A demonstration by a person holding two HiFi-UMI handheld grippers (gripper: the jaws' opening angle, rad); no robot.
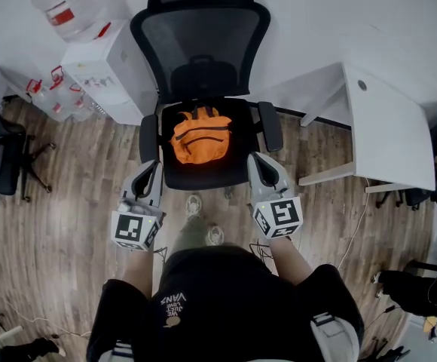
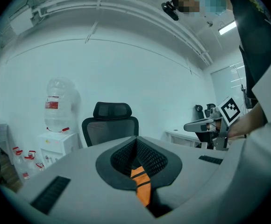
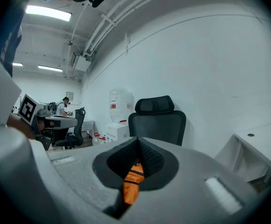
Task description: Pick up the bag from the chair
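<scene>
Orange bag [image 1: 200,136] sits on the seat of the black mesh chair [image 1: 201,40], between the armrests and roughly centred, black trim facing up. Left claw [image 1: 149,173] is clenched with nothing in it. Its tip is near the seat's front-left corner, just below the left armrest and clear of the bag. Right claw [image 1: 262,164] is the same: clenched and empty, by the front-right corner beside the right armrest, also clear of the bag. In each gripper view the pads meet, and the bag shows only as an orange strip beyond them. Water dispenser [image 1: 102,66] with bottle stands left of the chair by the wall. White desk [image 1: 388,127] to the right, second black chair [image 1: 0,157] far left, wood floor [image 1: 68,194].
</scene>
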